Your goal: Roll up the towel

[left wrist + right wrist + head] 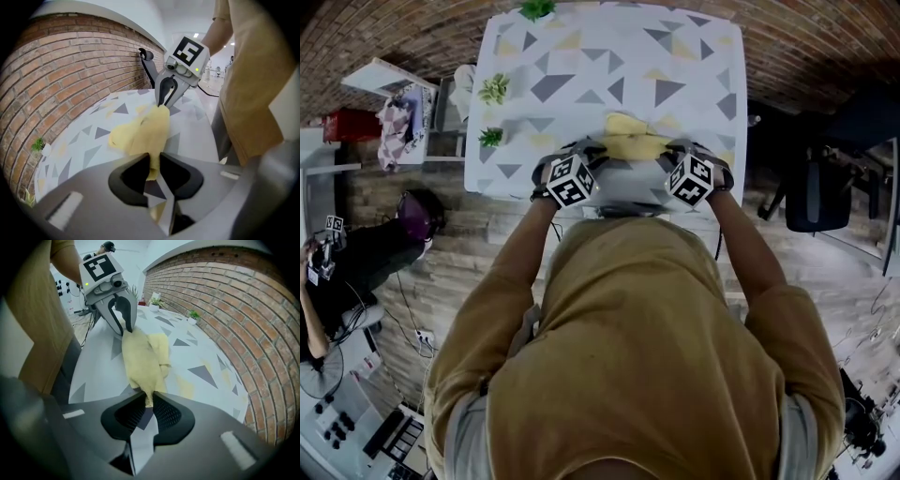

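L gripper (154,161) & R gripper (149,398) each pinched tight on one end of yellow towel (628,141), bunched on table (581,56).

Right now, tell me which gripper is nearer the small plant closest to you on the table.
Left. The left gripper, shut on the yellow towel, is just right of that plant in the head view; the right gripper, shut on the towel's other end, lies farther right.
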